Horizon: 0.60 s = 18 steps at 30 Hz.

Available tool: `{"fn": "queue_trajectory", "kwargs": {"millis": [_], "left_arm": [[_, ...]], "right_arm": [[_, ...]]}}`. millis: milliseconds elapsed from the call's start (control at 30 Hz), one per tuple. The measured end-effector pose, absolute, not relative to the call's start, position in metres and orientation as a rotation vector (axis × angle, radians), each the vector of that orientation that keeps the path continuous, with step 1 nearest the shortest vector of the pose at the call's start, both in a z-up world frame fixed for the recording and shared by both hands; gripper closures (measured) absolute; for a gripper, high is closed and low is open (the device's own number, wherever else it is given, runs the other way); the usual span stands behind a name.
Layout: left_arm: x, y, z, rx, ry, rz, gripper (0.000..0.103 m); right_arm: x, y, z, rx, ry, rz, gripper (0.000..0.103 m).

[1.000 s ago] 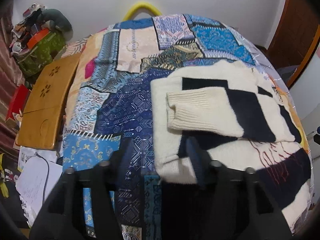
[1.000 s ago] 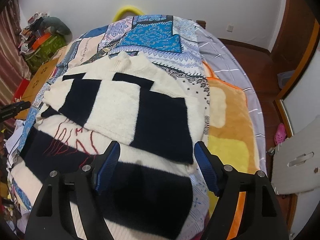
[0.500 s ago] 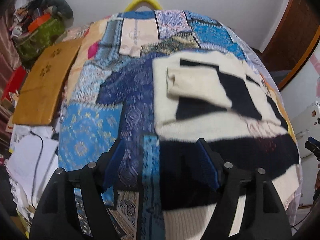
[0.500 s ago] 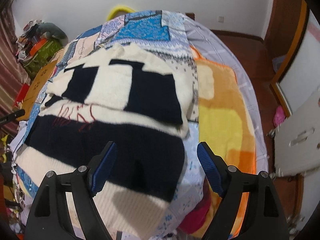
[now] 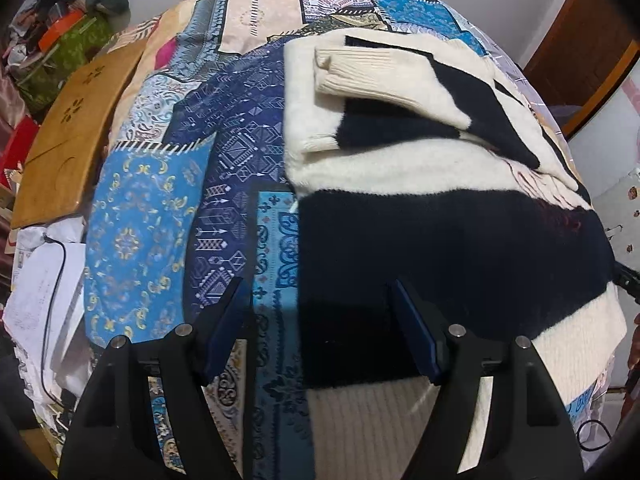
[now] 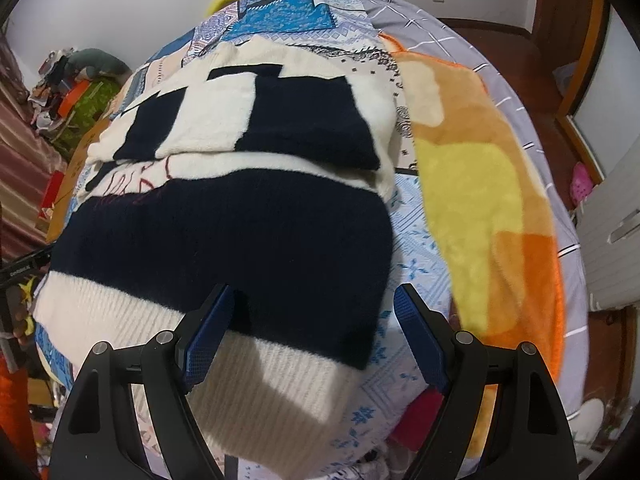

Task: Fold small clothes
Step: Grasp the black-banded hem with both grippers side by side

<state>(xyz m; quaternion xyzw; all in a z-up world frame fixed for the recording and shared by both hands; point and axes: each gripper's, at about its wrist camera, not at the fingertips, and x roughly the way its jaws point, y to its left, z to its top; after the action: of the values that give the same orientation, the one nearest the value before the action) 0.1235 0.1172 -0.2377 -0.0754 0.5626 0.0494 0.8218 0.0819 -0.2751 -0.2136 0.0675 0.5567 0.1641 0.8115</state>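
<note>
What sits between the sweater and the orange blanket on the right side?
Only a bare strip of pale blue patterned sheet separates the sweater from the orange blanket, as the right wrist view shows.

One sweater (image 5: 440, 216), one patchwork bedspread (image 5: 224, 148), one orange blanket (image 6: 480, 184), two tongs (image 5: 316, 328).

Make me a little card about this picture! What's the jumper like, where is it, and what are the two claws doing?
jumper: cream and navy sweater, sleeves folded across its chest
lying on: patchwork quilt on a bed
beside it: orange and yellow blanket
left claw: open, holding nothing, over the sweater's bottom left corner
right claw: open, holding nothing, over the bottom right corner
hem: ribbed cream band, not yet folded up
</note>
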Motion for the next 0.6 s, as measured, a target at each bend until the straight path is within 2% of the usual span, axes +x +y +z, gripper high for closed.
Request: {"fn": "queue_trajectory", "kwargs": {"millis": [67,133,167,267,333,367,433,533,600], "left_arm": [[0.125,0.118,-0.239,-0.196,1.202,0.090,0.030],[0.126,0.120,-0.241,-0.239,1.208,0.071,0.030],[0.127,0.120,-0.241,-0.253,1.210,0.061,0.030],[0.128,0.119,-0.241,-0.284,1.211,0.027,0.042],[0.129,0.117,-0.240,-0.295,1.209,0.005,0.053],[0.129,0.115,-0.238,-0.288,1.206,0.001,0.055],[0.130,0.110,-0.237,-0.277,1.203,-0.014,0.070],[0.132,0.104,-0.233,-0.256,1.192,-0.018,0.087],[0.135,0.100,-0.229,-0.238,1.178,-0.011,0.089]], "right_arm": [[0.082,-0.275,-0.215,0.167,1.184,0.361,0.025],[0.082,-0.275,-0.217,0.205,1.187,0.384,0.036],[0.082,-0.275,-0.218,0.218,1.190,0.392,0.038],[0.082,-0.272,-0.217,0.215,1.185,0.409,0.049],[0.082,-0.269,-0.215,0.203,1.176,0.412,0.061],[0.083,-0.267,-0.214,0.193,1.172,0.410,0.064],[0.084,-0.264,-0.212,0.168,1.163,0.405,0.078],[0.086,-0.263,-0.208,0.140,1.141,0.398,0.094],[0.087,-0.265,-0.204,0.141,1.118,0.398,0.094]]}}
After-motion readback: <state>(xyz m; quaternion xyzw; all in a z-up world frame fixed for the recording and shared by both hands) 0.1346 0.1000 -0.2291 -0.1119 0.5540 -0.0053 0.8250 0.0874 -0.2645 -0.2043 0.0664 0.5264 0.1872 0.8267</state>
